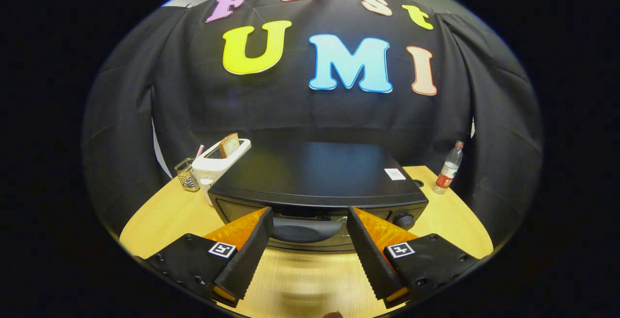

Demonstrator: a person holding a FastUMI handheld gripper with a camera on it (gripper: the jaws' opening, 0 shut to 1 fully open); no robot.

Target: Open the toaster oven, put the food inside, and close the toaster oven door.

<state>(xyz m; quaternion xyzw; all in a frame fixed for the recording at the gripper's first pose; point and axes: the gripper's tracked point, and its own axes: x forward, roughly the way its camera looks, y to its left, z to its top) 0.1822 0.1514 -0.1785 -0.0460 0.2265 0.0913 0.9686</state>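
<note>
A black toaster oven stands on the wooden table, seen from above and in front. Its door is shut, and the dark door handle lies just ahead of my fingertips, in the gap between them. My gripper is open, its two fingers spread to either side of the handle without touching it. A slice of toast sticks up from a white pop-up toaster behind the oven's left side.
A small wire-mesh holder stands left of the white toaster. A plastic bottle with a red label stands at the table's back right corner. Black cloth walls close in the table behind and at both sides.
</note>
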